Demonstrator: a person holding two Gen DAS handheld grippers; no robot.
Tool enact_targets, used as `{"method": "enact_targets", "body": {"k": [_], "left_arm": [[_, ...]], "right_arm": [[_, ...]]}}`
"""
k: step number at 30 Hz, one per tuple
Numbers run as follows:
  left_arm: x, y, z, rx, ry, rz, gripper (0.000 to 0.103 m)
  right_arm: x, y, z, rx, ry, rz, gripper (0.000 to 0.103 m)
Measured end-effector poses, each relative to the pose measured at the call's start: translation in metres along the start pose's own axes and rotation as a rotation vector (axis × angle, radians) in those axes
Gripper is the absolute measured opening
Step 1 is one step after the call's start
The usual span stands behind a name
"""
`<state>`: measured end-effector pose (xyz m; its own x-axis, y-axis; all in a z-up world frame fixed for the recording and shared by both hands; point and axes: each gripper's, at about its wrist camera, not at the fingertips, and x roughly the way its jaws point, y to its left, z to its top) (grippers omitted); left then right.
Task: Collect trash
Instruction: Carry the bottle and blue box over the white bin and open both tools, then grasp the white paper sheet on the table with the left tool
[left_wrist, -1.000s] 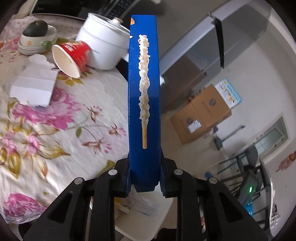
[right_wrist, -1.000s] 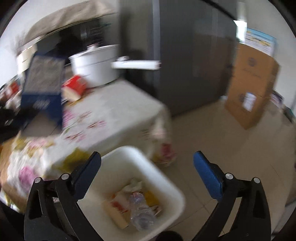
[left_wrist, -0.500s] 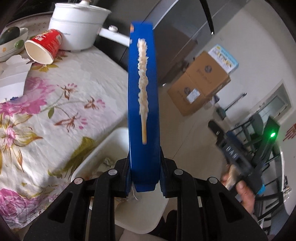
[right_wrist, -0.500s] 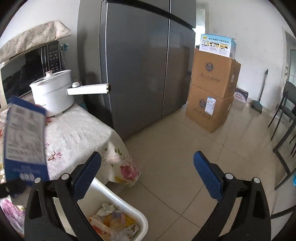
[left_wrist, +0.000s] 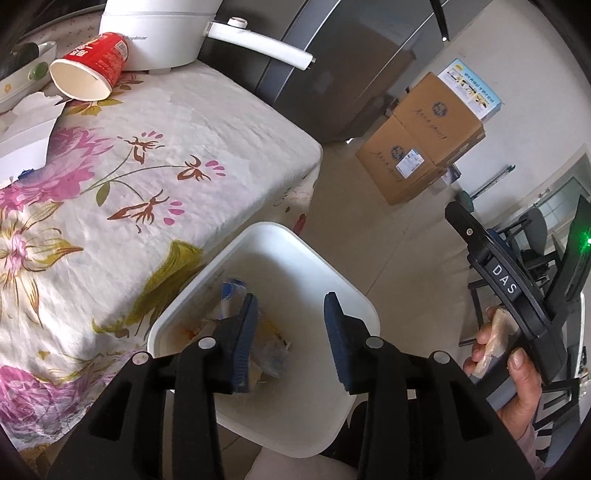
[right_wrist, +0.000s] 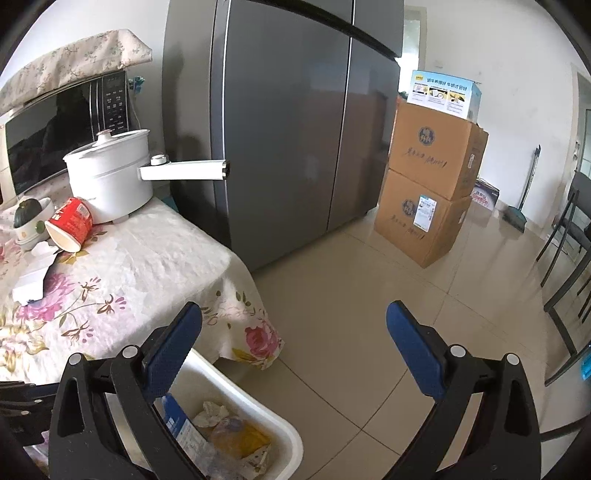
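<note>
My left gripper (left_wrist: 290, 299) hangs over the white trash bin (left_wrist: 332, 273) beside the table. Its jaws are opening and nothing is between them. A blue carton (right_wrist: 181, 421) lies in the bin among wrappers and a yellow packet (right_wrist: 240, 439). My right gripper (right_wrist: 295, 310) stands open and holds nothing; it points past the bin's rim (right_wrist: 258, 402) toward the floor. A red paper cup (left_wrist: 92, 70) lies tipped over on the floral tablecloth (left_wrist: 166, 147), next to a torn white box (left_wrist: 26, 136).
A white pot (left_wrist: 159, 33) with a long handle stands at the table's far corner, beside a bowl (right_wrist: 31, 221). A grey fridge (right_wrist: 295, 129), stacked cardboard boxes (right_wrist: 428, 192) and dark chairs (right_wrist: 569, 236) ring the tiled floor. A person's hand (left_wrist: 517, 369) holds the right gripper.
The left gripper moved from over the table to above the bin, opened and let go of the blue carton, which now lies in the bin. The right gripper's view swung up toward the fridge.
</note>
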<state>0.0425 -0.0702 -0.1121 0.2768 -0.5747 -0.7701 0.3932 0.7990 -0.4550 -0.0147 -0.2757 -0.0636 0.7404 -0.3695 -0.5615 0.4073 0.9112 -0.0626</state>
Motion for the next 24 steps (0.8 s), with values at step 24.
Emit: {"method": "enact_targets", "body": {"k": [24], "left_arm": [[-0.038,0.165,0.073,-0.516,-0.116,0.208,0.078]], "right_arm": [[0.022,0.066,-0.004,-0.065,0.14,0.181,0.096]]}}
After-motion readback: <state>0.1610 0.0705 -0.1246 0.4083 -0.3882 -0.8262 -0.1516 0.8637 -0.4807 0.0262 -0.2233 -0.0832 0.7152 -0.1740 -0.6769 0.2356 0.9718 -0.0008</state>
